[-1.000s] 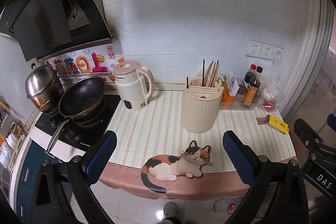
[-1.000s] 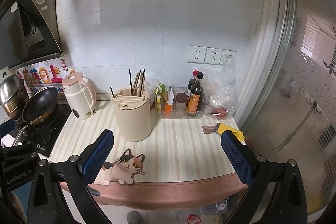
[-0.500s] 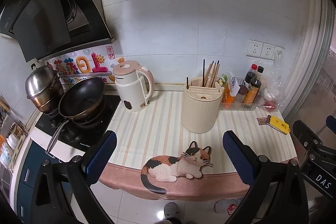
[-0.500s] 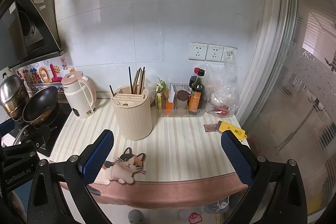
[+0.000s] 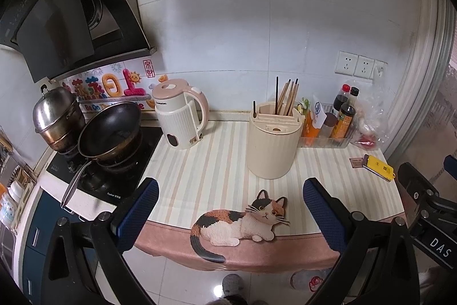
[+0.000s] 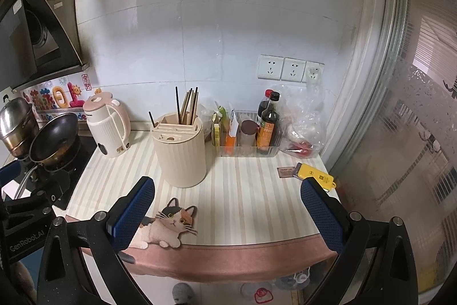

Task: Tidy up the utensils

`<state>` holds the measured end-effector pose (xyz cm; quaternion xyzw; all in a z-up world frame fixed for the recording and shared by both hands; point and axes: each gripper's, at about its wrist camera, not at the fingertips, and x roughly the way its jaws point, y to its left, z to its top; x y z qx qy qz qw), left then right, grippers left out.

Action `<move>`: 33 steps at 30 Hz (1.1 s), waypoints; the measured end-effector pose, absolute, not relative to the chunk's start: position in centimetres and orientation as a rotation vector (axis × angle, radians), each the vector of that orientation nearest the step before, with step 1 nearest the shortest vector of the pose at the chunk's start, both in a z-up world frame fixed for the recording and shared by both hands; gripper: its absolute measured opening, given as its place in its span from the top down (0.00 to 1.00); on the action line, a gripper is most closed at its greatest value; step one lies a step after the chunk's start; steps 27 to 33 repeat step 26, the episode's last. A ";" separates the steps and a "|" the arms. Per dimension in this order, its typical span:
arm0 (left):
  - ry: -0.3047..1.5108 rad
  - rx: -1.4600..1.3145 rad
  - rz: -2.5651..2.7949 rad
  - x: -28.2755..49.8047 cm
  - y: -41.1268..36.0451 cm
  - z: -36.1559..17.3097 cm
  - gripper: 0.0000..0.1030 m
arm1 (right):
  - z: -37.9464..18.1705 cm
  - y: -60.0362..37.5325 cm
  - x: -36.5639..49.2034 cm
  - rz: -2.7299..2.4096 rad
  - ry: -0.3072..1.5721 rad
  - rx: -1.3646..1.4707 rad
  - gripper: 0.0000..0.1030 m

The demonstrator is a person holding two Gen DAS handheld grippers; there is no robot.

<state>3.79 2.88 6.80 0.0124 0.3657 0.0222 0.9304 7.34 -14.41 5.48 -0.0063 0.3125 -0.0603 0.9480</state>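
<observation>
A cream ribbed utensil holder (image 5: 272, 143) (image 6: 180, 151) stands on the striped counter, with several chopsticks (image 5: 287, 97) (image 6: 188, 106) upright in its back slot and one dark stick (image 5: 254, 108) at its left rim. My left gripper (image 5: 230, 215) hangs open in front of the counter's edge, nothing between its blue pads. My right gripper (image 6: 227, 215) is open too, short of the counter and to the right of the holder. Each gripper shows at the side of the other's view.
A pink-and-white kettle (image 5: 181, 113) stands left of the holder, with a wok (image 5: 110, 130) and a steel pot (image 5: 55, 113) on the cooktop beyond. A clear tray of sauce bottles (image 6: 267, 125), a plastic bag and a yellow tool (image 6: 314, 176) sit right. A cat mat (image 5: 242, 222) lies at the front edge.
Both grippers have drifted slightly, the right one a little nearer to the counter. Nothing was taken hold of or let go.
</observation>
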 end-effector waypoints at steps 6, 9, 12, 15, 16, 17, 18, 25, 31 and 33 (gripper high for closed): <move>0.751 0.025 0.046 3.8 2.9 6.7 0.00 | 5.4 -14.4 7.3 -0.120 0.635 -0.011 0.00; 0.753 0.024 0.046 3.7 2.9 6.6 0.00 | 5.4 -14.4 7.3 -0.121 0.637 -0.011 0.00; 0.752 0.025 0.044 3.7 2.9 6.6 0.00 | 5.4 -14.4 7.3 -0.120 0.636 -0.011 0.00; 0.752 0.027 0.043 3.8 2.9 6.4 0.00 | 5.4 -14.5 7.4 -0.118 0.636 -0.011 0.00; 0.753 0.027 0.044 3.8 2.9 6.4 0.00 | 5.3 -14.5 7.4 -0.118 0.636 -0.011 0.00; 0.753 0.026 0.044 3.8 2.9 6.4 0.00 | 5.4 -14.5 7.4 -0.118 0.636 -0.013 0.00; 0.753 0.026 0.043 3.8 2.9 6.4 0.00 | 5.4 -14.5 7.4 -0.118 0.636 -0.013 0.00; 0.751 0.019 0.042 3.8 3.0 6.3 0.00 | 5.4 -14.5 7.4 -0.118 0.637 -0.013 0.00; 0.752 0.020 0.040 3.8 3.0 6.3 0.00 | 5.4 -14.5 7.4 -0.117 0.637 -0.014 0.00; 0.752 0.020 0.040 3.8 3.0 6.3 0.00 | 5.4 -14.5 7.4 -0.117 0.637 -0.014 0.00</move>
